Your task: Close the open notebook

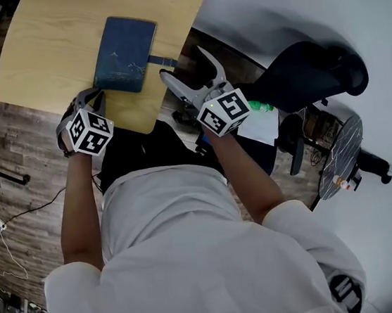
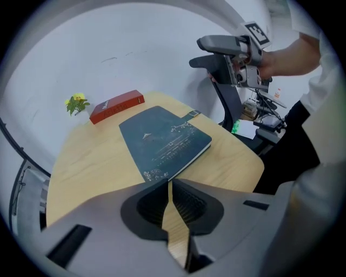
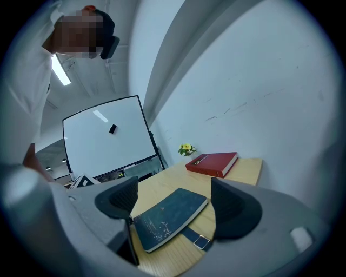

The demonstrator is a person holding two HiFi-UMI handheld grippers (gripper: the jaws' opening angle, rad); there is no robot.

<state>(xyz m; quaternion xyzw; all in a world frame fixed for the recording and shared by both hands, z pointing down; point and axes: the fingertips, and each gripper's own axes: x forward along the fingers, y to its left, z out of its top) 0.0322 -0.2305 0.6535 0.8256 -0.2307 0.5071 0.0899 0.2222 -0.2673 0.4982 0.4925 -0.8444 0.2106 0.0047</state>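
On the wooden table (image 1: 42, 58) lies the closed blue notebook (image 1: 124, 53), cover print illegible; left gripper (image 2: 168, 184) together, right gripper (image 3: 174, 195) apart.

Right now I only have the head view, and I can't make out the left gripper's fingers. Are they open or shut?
Observer: In the left gripper view, the left gripper is shut and holds nothing.
Operator: What's the red thing cut off at the top of my picture?
Observer: It's a closed red book. It lies flat near the far edge of the table, apart from the notebook.
Operator: Is anything next to it?
Observer: Yes, there's a small yellow flower right beside one end of the red book.
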